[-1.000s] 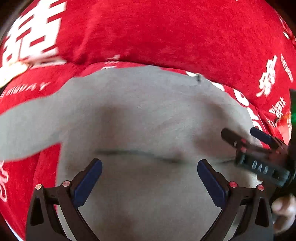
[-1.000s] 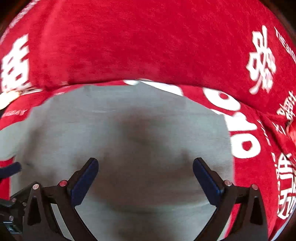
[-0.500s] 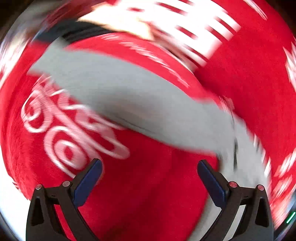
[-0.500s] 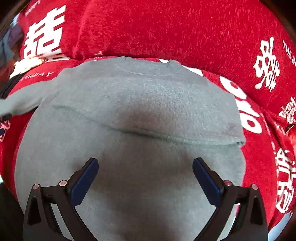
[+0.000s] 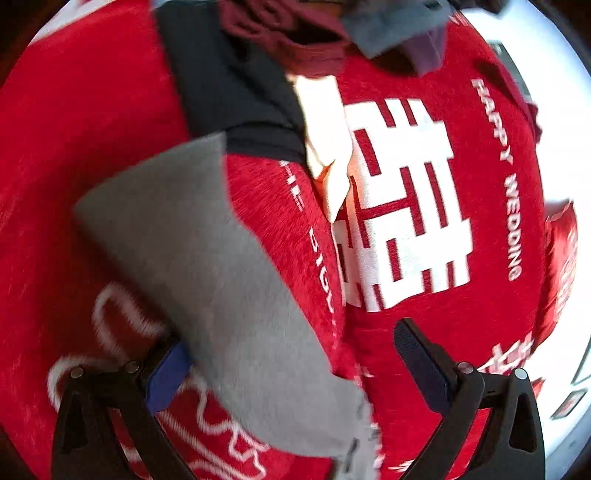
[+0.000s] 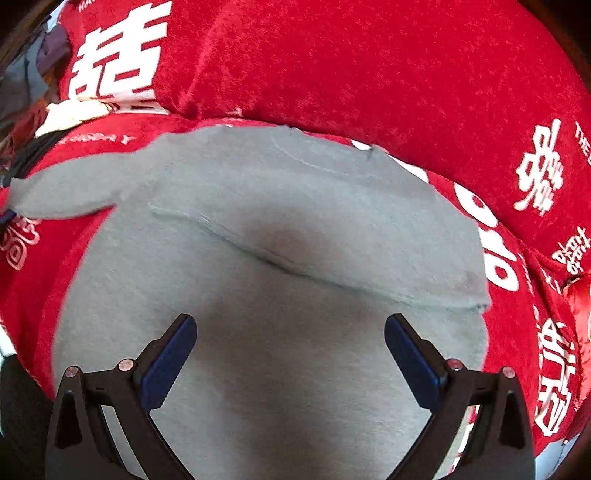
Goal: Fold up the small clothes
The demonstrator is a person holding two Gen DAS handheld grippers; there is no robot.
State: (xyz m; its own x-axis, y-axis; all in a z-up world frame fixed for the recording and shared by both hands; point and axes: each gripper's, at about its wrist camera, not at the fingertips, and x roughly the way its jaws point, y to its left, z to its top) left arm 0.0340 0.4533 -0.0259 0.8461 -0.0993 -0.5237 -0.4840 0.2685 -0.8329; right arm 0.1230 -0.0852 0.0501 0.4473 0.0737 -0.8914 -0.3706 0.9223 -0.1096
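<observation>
Surface: red blanket (image 6: 369,74) with white printed characters, seemingly over a bed; a raised fold or pillow runs across at 12 o'clock in the right wrist view.
Garment: grey top (image 6: 280,295) lies on the blanket, filling the centre of the right wrist view, a fold ridge crossing it from 10 to 3 o'clock.
Sleeve: sleeve (image 5: 207,266) stretches out flat toward 10 o'clock, from 5 to 11 o'clock in the left wrist view, unfolded.
Pile: other clothes (image 5: 295,33), dark, maroon and grey, heaped at 12 o'clock in the left wrist view.
Left gripper: left gripper (image 5: 295,369), jaws apart, over the sleeve; the sleeve hides part of one finger, nothing gripped.
Right gripper: right gripper (image 6: 290,360), jaws apart, hovering over the lower body of the top, holding nothing.
Risk: a shallow pinch may catch the blanket along with the sleeve, since both are soft and lie flush.
Risk: dragging the sleeve across could pull the existing fold loose, as nothing pins the body down.
</observation>
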